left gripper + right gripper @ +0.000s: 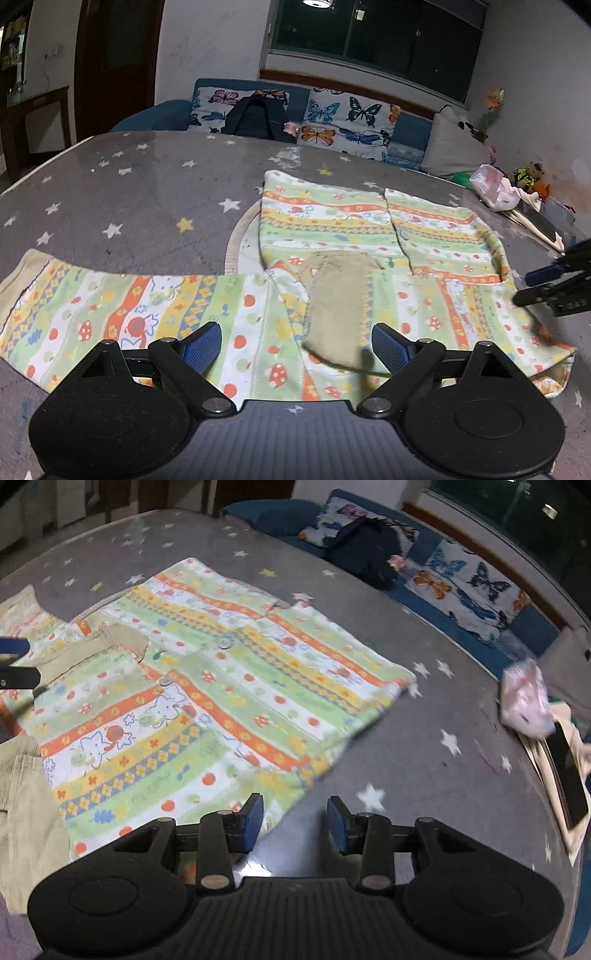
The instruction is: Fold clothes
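Note:
A child's button-front shirt (332, 229) with green, orange and yellow stripes and a beige collar (340, 291) lies spread flat on the grey star-print table cover (147, 192). One sleeve (92, 314) stretches out to the left. My left gripper (295, 343) hovers open over the collar end with nothing between its fingers. In the right wrist view, my right gripper (295, 816) is open over a near corner of the shirt (221, 686), its left pad over cloth and its right pad over bare cover. Each gripper shows at the edge of the other's view: the right gripper (532, 286) and the left gripper (14, 662).
A beige corduroy garment (22, 812) lies at the shirt's left. A pink plastic bag (524, 701) and a dark phone on paper (569, 782) sit near the table's right edge. Beyond the table is a blue sofa with butterfly cushions (343, 118) and a black backpack (255, 118).

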{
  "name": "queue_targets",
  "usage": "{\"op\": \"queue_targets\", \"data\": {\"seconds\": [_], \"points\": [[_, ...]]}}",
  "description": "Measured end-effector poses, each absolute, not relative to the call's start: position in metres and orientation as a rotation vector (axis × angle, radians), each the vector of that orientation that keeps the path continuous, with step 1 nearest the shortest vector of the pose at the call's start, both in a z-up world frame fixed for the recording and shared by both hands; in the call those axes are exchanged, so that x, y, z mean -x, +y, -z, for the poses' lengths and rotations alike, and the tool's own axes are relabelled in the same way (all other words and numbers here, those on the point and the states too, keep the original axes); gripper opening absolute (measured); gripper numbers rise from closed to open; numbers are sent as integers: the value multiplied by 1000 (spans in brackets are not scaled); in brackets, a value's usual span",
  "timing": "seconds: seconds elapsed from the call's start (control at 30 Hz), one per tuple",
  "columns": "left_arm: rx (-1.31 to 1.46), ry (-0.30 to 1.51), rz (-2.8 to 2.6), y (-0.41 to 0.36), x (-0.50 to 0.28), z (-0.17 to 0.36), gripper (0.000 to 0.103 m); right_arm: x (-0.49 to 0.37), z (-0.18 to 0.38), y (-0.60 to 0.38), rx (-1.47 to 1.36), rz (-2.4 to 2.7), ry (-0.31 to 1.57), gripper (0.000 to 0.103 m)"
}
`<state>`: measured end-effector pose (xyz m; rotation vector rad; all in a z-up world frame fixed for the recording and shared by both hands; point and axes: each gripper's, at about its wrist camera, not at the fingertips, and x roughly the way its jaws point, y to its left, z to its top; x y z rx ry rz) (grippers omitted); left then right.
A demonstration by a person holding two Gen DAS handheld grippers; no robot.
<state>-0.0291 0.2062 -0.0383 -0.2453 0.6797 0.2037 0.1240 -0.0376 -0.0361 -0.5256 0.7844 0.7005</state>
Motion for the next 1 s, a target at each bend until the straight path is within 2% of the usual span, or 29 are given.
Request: {"op": "queue_targets", "data": {"seconds": [0.53, 0.6, 0.63, 1.0], "points": [[228, 683, -208, 205, 27, 41, 95, -130, 55, -7, 661, -866, 773, 35], [226, 683, -210, 206, 27, 41, 96, -134, 53, -11, 632, -895, 804, 7], [224, 683, -212, 206, 27, 41, 96, -134, 53, -13, 634, -891, 808, 4], [208, 684, -219, 205, 25, 43, 100, -123, 37, -58, 604, -779, 752, 4]]}}
